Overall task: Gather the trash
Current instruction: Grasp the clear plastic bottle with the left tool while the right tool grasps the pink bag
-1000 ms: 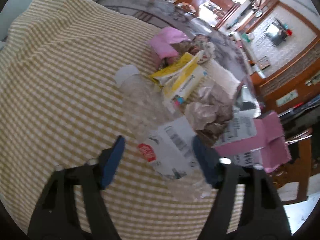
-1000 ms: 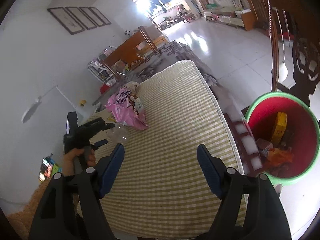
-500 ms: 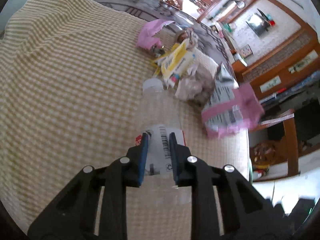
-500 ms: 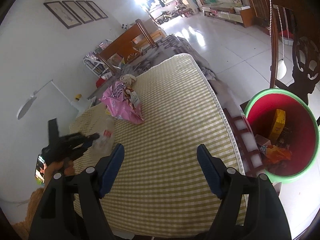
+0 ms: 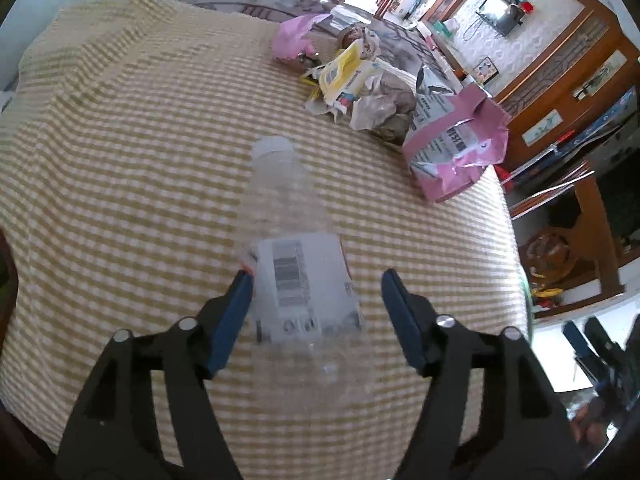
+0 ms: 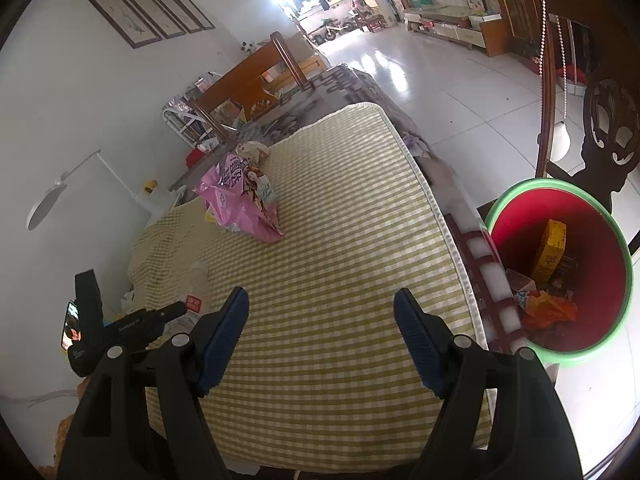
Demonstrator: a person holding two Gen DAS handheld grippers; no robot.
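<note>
While left gripper (image 5: 316,308) opens, bottle (image 5: 292,240) seemingly loose, mid-cloth (image 5: 120,160)

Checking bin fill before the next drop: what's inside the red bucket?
Inside the red bucket: a yellow carton standing on end, an orange wrapper and a small pinkish box. The bucket's bottom is covered by this trash.
</note>
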